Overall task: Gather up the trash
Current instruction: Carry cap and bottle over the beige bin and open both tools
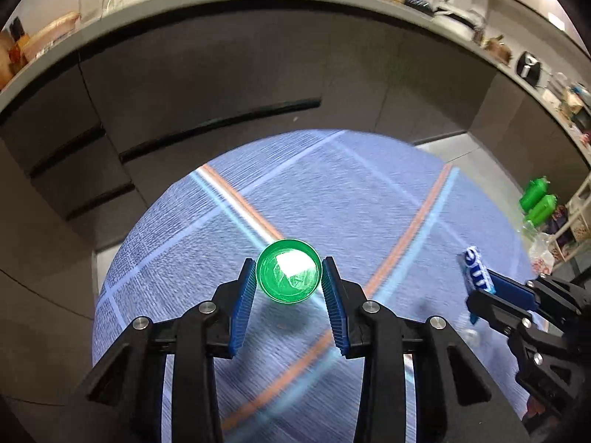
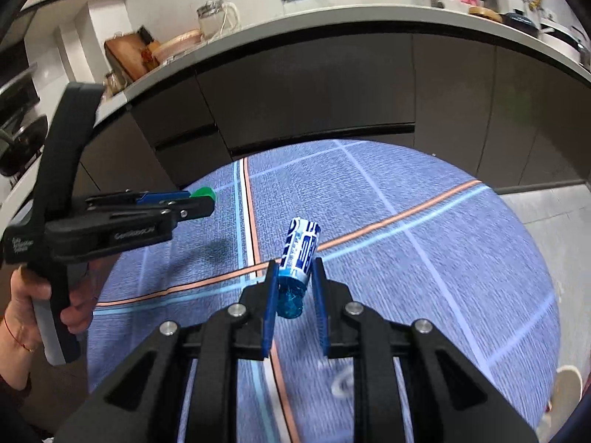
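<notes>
A small green plastic cup (image 1: 289, 271) hangs above the blue rug, its open mouth facing the camera; my left gripper (image 1: 289, 269) is shut on its sides. In the right wrist view the same cup (image 2: 203, 193) shows as a green tip at the end of the left gripper (image 2: 201, 199), held by a person's hand. My right gripper (image 2: 294, 277) is shut on a blue-and-white wrapper tube (image 2: 300, 254) that sticks up between the blue pads. From the left wrist view that wrapper (image 1: 477, 267) and the right gripper (image 1: 491, 284) appear at the right edge.
A round blue rug (image 1: 332, 192) with orange and pale stripes lies below both grippers. Dark cabinet fronts (image 1: 221, 85) under a cluttered counter (image 2: 332, 7) curve behind it. Two green bottles (image 1: 537, 199) stand by a shelf at far right. A pale round object (image 2: 567, 387) sits at the rug's right rim.
</notes>
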The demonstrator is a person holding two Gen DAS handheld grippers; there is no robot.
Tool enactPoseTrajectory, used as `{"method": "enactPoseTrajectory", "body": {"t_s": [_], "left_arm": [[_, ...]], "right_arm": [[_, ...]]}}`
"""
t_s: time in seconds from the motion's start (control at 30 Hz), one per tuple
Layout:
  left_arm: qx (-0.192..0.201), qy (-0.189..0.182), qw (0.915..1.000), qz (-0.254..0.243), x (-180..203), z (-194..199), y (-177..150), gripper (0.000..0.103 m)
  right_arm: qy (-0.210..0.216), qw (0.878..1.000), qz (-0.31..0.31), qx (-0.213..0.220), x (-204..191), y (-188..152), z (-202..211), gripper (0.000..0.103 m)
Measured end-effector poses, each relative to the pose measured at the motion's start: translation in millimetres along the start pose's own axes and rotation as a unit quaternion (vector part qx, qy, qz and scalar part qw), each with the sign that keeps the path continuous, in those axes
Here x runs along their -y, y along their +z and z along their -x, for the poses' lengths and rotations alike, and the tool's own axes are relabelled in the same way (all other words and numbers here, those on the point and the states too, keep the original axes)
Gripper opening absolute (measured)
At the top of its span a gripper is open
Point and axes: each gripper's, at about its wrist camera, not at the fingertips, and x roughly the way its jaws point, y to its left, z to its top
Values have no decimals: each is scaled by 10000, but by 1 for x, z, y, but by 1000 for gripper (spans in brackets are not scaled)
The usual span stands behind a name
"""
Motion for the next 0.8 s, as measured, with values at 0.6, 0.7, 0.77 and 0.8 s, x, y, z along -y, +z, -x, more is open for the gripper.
{"method": "enactPoseTrajectory", "body": {"t_s": [0.6, 0.7, 0.77, 0.8], "left_arm": [[603, -1185, 9842, -1166, 166, 97, -41, 34], [507, -1364, 9793, -1407, 199, 94, -50, 34], [431, -1456, 9762, -1550, 219, 90, -55, 34], [382, -1525, 9740, -1633, 232, 88, -58, 34]], "right_arm": [[-888, 9892, -926, 706, 78, -105, 170, 19], [-1115, 9850, -1119, 690, 99, -130, 189, 19], [-1258, 9825, -1203, 670, 111, -143, 197, 19], [-1354, 9808, -1241, 652, 117, -151, 201, 19]]}}
